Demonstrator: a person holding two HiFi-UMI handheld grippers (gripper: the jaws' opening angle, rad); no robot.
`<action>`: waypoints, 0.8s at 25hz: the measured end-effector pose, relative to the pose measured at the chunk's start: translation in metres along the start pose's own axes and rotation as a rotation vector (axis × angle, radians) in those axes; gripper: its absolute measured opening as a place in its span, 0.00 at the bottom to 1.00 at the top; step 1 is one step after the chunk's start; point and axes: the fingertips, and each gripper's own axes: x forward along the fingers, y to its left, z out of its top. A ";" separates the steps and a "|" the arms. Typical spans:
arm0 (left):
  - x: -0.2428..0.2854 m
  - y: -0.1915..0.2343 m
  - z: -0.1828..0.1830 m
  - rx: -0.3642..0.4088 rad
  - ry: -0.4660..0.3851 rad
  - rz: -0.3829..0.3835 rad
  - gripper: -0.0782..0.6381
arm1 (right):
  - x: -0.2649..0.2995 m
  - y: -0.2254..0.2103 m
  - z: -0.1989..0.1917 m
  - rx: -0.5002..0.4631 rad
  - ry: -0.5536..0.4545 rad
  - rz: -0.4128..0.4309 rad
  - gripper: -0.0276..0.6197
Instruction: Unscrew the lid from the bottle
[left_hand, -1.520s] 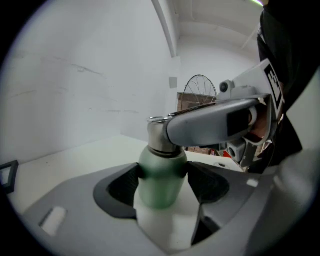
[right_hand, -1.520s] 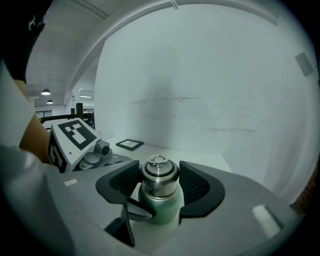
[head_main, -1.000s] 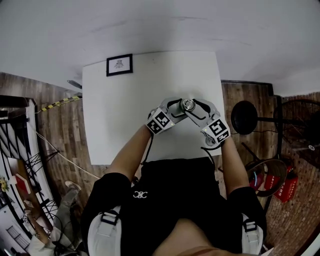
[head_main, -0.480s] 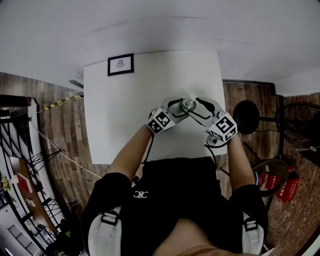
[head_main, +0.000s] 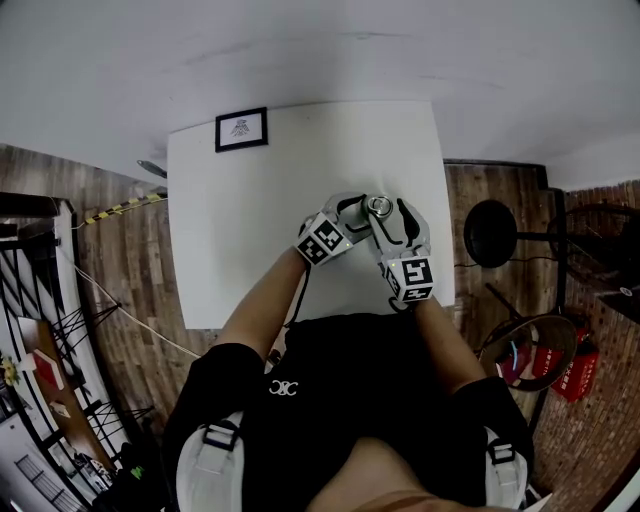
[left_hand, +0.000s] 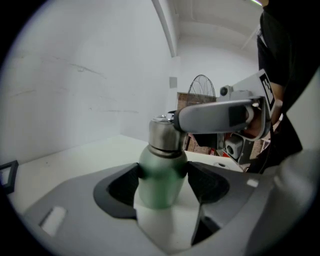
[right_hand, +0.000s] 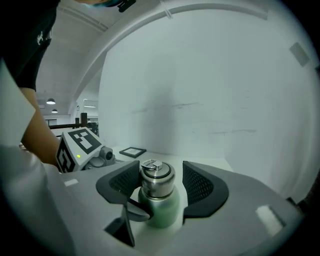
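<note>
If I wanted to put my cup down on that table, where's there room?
The left half of the table is bare, from the frame in the far corner to the near edge. Crowded on the right: left gripper and right gripper flank the bottle.

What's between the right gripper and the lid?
Nothing visible. The right gripper has its jaws on either side of the lid, with a slim gap on one side. The left gripper is shut on the bottle, below the lid.

No legible text; print on the framed card (head_main: 241, 129) blurs.
</note>
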 end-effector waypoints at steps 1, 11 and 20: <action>0.000 0.000 0.000 0.000 0.000 0.000 0.61 | 0.003 0.000 -0.002 -0.003 0.006 -0.011 0.43; 0.000 -0.001 0.000 -0.002 0.005 0.003 0.61 | 0.016 0.005 -0.017 -0.010 0.081 0.095 0.44; 0.001 0.000 -0.001 -0.006 0.005 0.011 0.61 | 0.016 0.008 -0.020 -0.117 0.111 0.274 0.43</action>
